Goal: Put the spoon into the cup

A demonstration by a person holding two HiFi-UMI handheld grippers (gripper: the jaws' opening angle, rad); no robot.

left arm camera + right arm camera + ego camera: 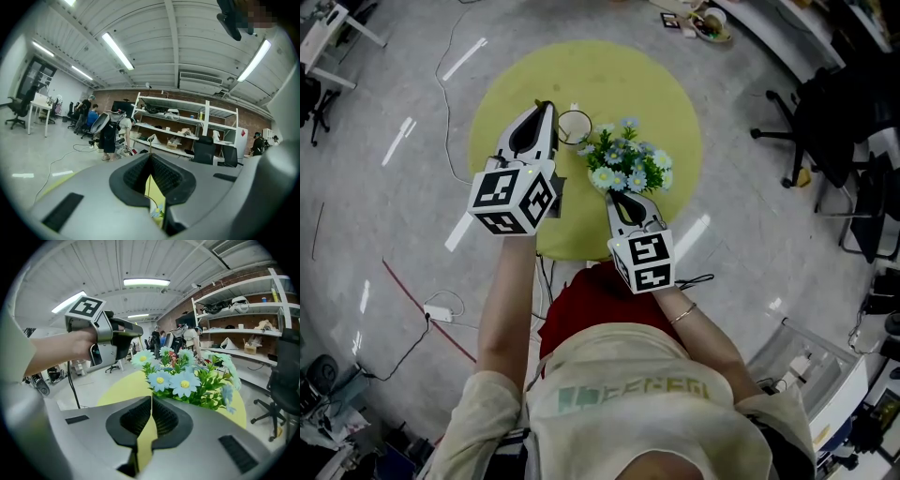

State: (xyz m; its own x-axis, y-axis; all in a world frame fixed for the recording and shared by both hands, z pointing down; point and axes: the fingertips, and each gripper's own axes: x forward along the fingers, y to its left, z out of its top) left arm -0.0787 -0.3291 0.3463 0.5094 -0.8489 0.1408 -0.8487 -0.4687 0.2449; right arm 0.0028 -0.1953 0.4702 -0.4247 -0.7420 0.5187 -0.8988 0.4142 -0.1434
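On the round yellow table (600, 70) stands a small cup (574, 127), seen from above as a pale ring. My left gripper (546, 107) hangs just left of the cup, raised over the table. Its jaws are shut on a thin rod, the spoon (151, 144) seen edge-on, which pokes out past the tips in the left gripper view (151, 155). The spoon's bowl is hidden. My right gripper (617, 195) rests nearer to me, behind the flowers, and in its own view (151, 399) the jaws are shut with nothing in them.
A bunch of blue and white artificial flowers (628, 164) (187, 378) stands right of the cup, between the two grippers. Office chairs (825, 122) stand to the right, cables (450, 66) lie on the floor, and shelving (178, 126) and people (110, 133) are farther off.
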